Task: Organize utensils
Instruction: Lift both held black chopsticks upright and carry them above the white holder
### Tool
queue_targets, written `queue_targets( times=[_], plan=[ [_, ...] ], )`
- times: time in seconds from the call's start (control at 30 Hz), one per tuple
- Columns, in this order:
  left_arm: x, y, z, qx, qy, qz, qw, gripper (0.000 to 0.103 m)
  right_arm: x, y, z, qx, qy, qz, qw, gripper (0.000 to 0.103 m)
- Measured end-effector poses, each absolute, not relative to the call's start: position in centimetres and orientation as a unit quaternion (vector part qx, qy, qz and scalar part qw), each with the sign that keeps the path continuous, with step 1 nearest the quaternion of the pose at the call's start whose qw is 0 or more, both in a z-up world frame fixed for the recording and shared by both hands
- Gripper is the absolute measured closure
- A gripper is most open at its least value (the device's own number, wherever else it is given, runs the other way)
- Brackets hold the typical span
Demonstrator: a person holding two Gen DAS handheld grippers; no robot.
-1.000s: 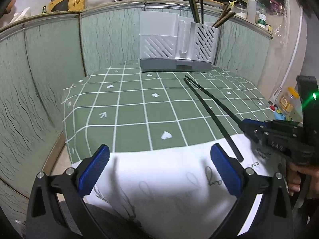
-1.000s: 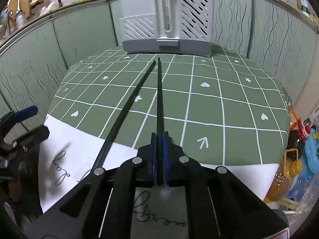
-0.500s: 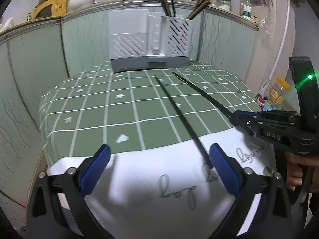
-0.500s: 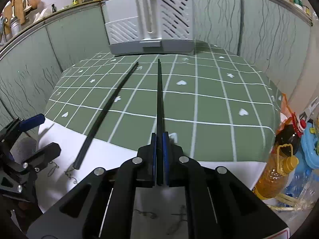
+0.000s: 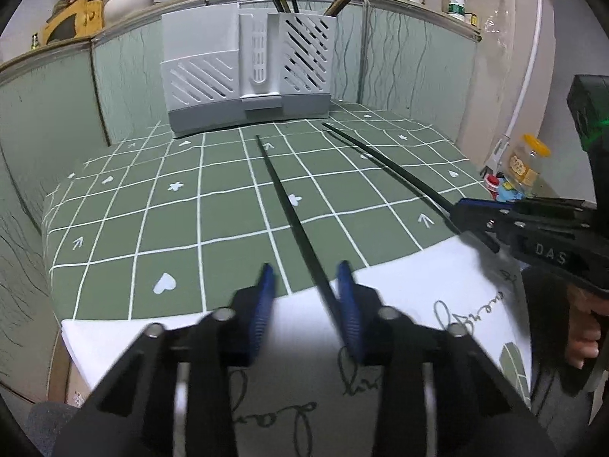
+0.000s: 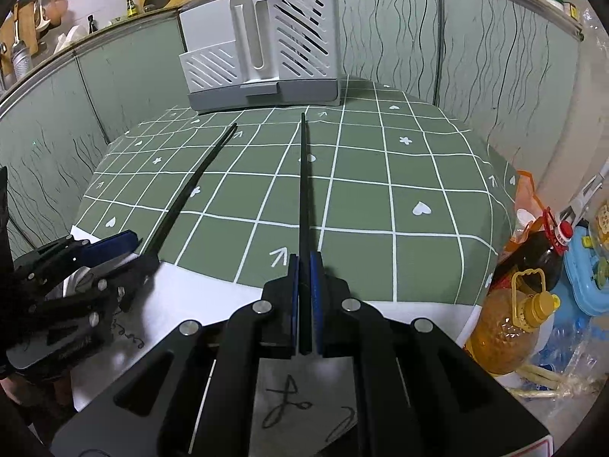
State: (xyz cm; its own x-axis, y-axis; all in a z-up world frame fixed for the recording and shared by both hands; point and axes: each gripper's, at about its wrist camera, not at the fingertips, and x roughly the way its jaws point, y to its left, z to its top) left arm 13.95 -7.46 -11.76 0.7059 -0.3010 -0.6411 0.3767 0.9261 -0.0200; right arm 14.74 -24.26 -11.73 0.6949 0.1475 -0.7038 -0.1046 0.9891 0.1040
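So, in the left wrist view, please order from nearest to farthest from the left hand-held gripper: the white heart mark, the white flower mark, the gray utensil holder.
From the left hand-held gripper, whose jaws are closing around a black chopstick:
1. White heart mark, just ahead, to the left.
2. White flower mark, middle of the cloth, left.
3. Gray utensil holder, at the far edge, against the wall.

Left gripper (image 5: 304,297): lower centre of its own view, pointing up-frame and tilted downward; blue pads (image 5: 262,304) blurred, jaws closing, a thin black stick between them, against the right pad.

Right gripper (image 6: 303,297): lower centre of its own view, pads together on a second black stick; seen side-on at right edge of the left view.

Hand (image 5: 582,339): right edge of the left view, fingers wrapped around the right gripper's handle.
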Motion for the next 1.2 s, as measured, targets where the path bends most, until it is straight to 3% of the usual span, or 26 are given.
queue_targets(
  times=[0.03,0.13,0.37,1.2],
  plan=[
    [14.0,-7.3,-11.8,0.057,0.334,-0.174,0.924,0.088,14.7,-24.2,-11.8,0.027,0.385,0.068,0.920,0.097],
    [14.2,-6.6,-11.8,0.041,0.337,-0.168,0.926,0.097,14.8,-24.1,-12.1,0.027,0.389,0.069,0.918,0.097],
    [14.6,-5.0,-11.1,0.008,0.356,-0.171,0.918,0.097,14.8,-24.0,-11.7,0.021,0.383,0.069,0.921,0.097],
    [13.6,-0.3,-1.1,-0.001,0.270,-0.186,0.945,0.097,13.5,-23.7,-3.1,0.006,0.316,0.091,0.944,0.097]
  ],
)
